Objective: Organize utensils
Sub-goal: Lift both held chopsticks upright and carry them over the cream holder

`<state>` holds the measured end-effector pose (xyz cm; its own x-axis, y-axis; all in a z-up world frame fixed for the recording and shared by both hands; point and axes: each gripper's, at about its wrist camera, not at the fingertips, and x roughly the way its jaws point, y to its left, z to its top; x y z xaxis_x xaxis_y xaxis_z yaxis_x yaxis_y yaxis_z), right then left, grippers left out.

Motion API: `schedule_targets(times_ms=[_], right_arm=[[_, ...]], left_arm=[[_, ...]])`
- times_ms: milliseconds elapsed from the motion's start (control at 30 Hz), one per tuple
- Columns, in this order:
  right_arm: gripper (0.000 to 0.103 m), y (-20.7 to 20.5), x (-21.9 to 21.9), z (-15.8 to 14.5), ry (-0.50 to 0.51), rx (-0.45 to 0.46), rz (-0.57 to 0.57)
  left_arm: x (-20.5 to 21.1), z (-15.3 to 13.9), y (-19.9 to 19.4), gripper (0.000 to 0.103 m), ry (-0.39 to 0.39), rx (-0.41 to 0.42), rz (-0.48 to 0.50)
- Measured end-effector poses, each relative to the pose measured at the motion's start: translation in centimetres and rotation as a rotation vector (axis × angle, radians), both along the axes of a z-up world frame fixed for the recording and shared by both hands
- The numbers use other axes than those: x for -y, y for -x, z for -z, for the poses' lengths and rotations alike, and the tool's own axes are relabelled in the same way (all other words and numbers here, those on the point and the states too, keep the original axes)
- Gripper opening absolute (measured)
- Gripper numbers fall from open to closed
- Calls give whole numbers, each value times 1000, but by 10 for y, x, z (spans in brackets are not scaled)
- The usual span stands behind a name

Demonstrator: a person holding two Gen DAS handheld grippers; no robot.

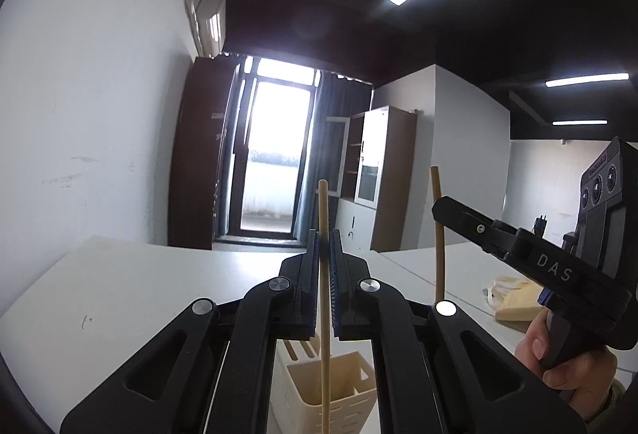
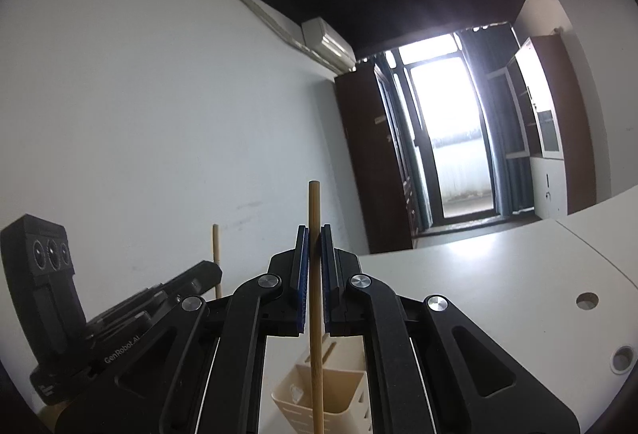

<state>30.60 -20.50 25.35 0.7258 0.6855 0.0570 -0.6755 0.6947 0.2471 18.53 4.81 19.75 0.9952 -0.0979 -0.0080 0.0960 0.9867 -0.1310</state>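
Two hand-held grippers, left [image 1: 325,246] and right [image 2: 314,246], each clenched on one chopstick [image 1: 323,202], one cream holder [image 1: 339,394] below

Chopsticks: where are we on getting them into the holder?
Done: nothing visibly settled in the cream utensil holder. In hand: left gripper shut on one chopstick, right gripper shut on the other chopstick, both upright above the holder. Left: lower and release both.
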Motion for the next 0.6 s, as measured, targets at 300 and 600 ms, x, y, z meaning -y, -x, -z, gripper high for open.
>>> schedule_targets(times_ms=[300, 600], right_arm=[[7, -9, 6, -6, -137, 118, 19], [7, -40, -8, 16, -138, 118, 32]], left_arm=[[4, -13, 0, 4, 10, 180, -41], [12, 8, -35, 4, -12, 130, -14]])
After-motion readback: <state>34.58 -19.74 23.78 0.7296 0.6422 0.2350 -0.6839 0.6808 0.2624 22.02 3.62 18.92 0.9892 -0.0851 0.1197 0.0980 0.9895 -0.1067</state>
